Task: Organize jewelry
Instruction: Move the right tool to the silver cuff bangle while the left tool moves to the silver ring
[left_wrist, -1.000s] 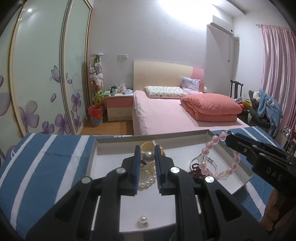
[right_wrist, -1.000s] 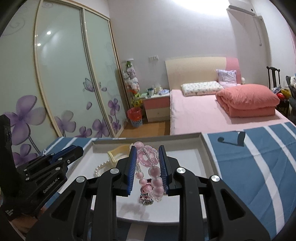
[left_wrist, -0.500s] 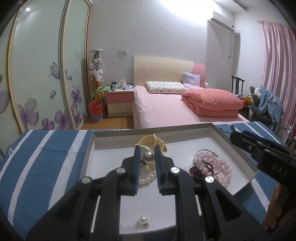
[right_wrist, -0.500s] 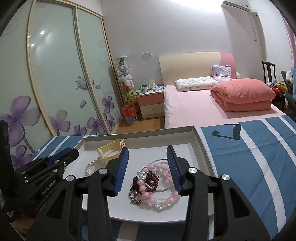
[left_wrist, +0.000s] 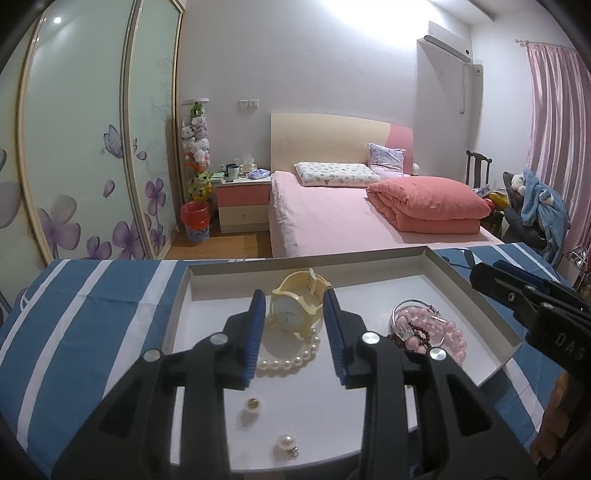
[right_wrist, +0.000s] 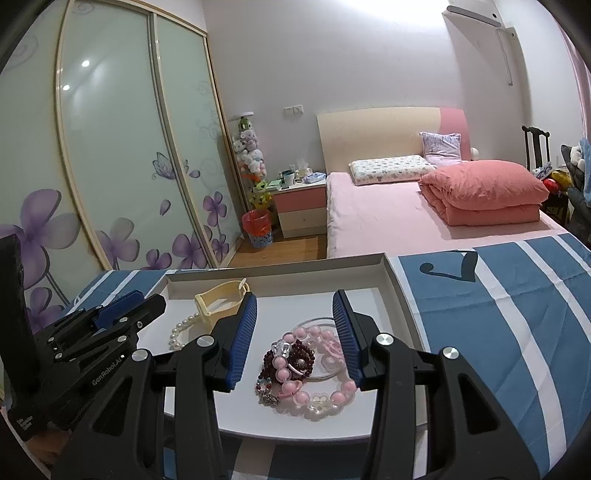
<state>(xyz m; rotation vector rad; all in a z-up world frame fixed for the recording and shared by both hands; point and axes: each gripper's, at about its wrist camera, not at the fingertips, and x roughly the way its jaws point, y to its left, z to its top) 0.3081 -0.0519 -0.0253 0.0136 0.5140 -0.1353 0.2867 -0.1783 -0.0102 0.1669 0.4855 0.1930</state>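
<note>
A shallow white tray (left_wrist: 306, 263) lies on the blue-and-white striped cloth. It holds a yellow watch (left_wrist: 295, 306), a white pearl bracelet (left_wrist: 291, 360), a heap of pink and dark red bead bracelets (left_wrist: 424, 332) and two loose pearl earrings (left_wrist: 252, 403) (left_wrist: 287, 442). My left gripper (left_wrist: 295, 326) hangs over the watch and pearl bracelet. Its jaws are opening, with nothing between the pads. My right gripper (right_wrist: 293, 332) stands open above the bracelet heap (right_wrist: 303, 365) and grips nothing. In the right wrist view, the left gripper (right_wrist: 147, 302) shows beside the watch (right_wrist: 221, 301).
The striped cloth (right_wrist: 498, 314) spreads around the tray (right_wrist: 277, 264), widest to the right. Beyond the table edge stand a pink bed (left_wrist: 351, 221), a bedside cabinet (left_wrist: 242, 203) and sliding wardrobe doors (right_wrist: 129, 166). A chair piled with clothes (left_wrist: 535, 210) is at far right.
The right gripper let the pink bead bracelet drop onto the heap and opened. The left gripper's jaws parted, and the pearl they pinched now lies on the tray floor.
</note>
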